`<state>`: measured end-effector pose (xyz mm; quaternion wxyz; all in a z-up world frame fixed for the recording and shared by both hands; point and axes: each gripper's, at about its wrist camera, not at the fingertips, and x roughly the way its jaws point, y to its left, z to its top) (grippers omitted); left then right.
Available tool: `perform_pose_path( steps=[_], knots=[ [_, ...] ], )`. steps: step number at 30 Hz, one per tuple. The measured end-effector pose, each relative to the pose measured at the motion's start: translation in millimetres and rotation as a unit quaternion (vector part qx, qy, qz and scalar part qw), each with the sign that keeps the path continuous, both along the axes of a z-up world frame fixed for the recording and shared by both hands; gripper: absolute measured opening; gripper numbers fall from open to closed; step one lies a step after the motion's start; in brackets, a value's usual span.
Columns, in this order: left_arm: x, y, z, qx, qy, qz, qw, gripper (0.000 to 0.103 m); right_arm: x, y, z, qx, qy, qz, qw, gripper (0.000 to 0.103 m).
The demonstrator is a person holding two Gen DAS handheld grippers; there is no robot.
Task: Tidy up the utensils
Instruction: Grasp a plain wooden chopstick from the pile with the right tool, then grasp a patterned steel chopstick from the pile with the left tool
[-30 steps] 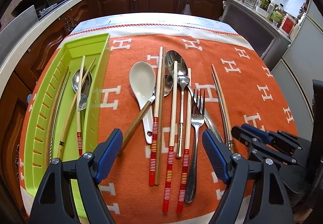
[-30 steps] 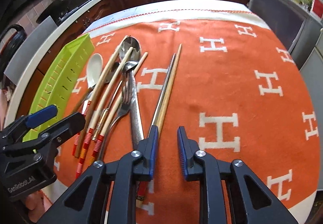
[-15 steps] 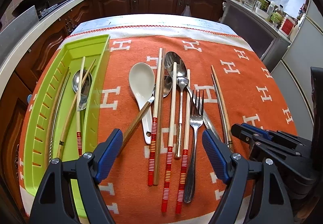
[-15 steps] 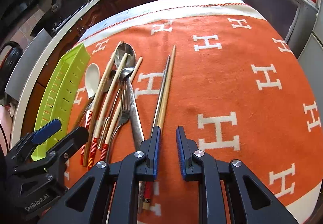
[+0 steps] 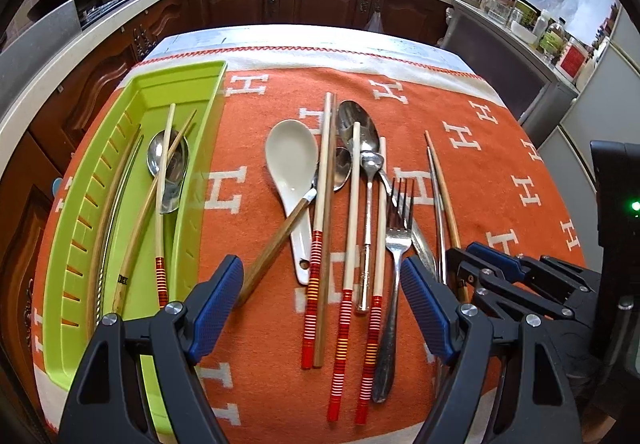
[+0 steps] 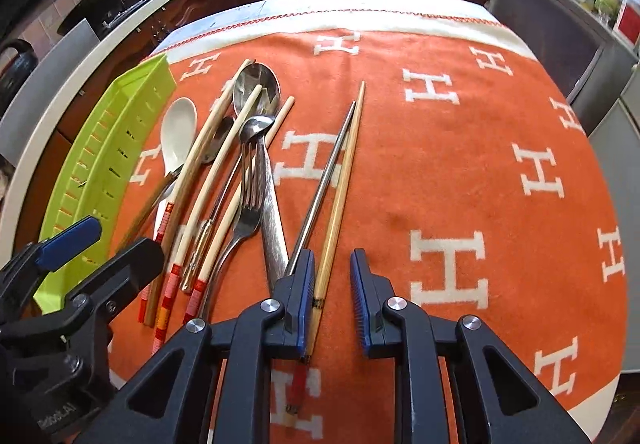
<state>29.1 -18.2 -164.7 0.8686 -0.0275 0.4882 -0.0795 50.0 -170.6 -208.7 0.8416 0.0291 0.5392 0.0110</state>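
Between the partly parted pads of the right gripper [image 6: 332, 300] lies a bamboo chopstick [image 6: 339, 195]; closing may snag the steel chopstick [image 6: 320, 191] under its left pad. The left gripper [image 5: 322, 308] hovers wide above the striped chopsticks [image 5: 344, 308].

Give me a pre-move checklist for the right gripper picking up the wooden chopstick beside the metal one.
1. Right gripper open: ok.
2. Wooden chopstick lies between the jaws: ok, close to the left finger.
3. Metal chopstick outside the jaws: cannot tell, its near end runs under the left finger.
4. Left gripper open and holding nothing: ok.
5. Green tray has room: ok, it holds a spoon and a few chopsticks.
6. Fingers down at the orange cloth: cannot tell.
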Motion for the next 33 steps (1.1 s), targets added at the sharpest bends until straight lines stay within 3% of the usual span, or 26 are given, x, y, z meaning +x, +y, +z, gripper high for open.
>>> perform_pose_path(
  steps=[4,9,10,11,13,17,22,29,33],
  knots=[
    [1,6,-1,-0.005,0.0,0.008,1.0,0.079,5,8,-1,-0.03,-0.012,0.015,0.999,0.027],
    [0,5,3,-0.005,-0.007,0.005,1.0,0.079,6,12,-3,-0.053,-0.023,0.036,0.998,0.026],
    [0,3,4,-0.003,-0.009,0.001,1.0,0.079,6,11,-3,-0.05,-0.021,0.037,0.998,0.021],
    [0,1,5,-0.003,-0.01,-0.003,0.9999,0.079,6,6,-2,-0.045,-0.02,0.029,0.998,0.009],
    [-1,-3,7,-0.003,-0.014,-0.013,0.9998,0.079,5,-7,-1,-0.035,-0.015,0.007,0.999,0.006],
    [-1,-22,11,-0.008,-0.019,-0.056,0.9982,0.079,-2,-41,0,0.005,-0.009,-0.038,0.999,0.006],
    [7,-52,9,-0.04,-0.013,-0.106,0.9935,0.079,-14,-71,-1,0.047,-0.003,-0.065,0.997,0.006],
    [31,-69,-6,-0.082,0.009,-0.105,0.9911,0.072,-34,-83,0,0.06,-0.011,-0.068,0.996,0.006],
    [42,-77,-15,-0.086,0.02,-0.102,0.9909,0.065,-42,-90,0,0.08,-0.015,-0.073,0.994,0.006]
  ],
)
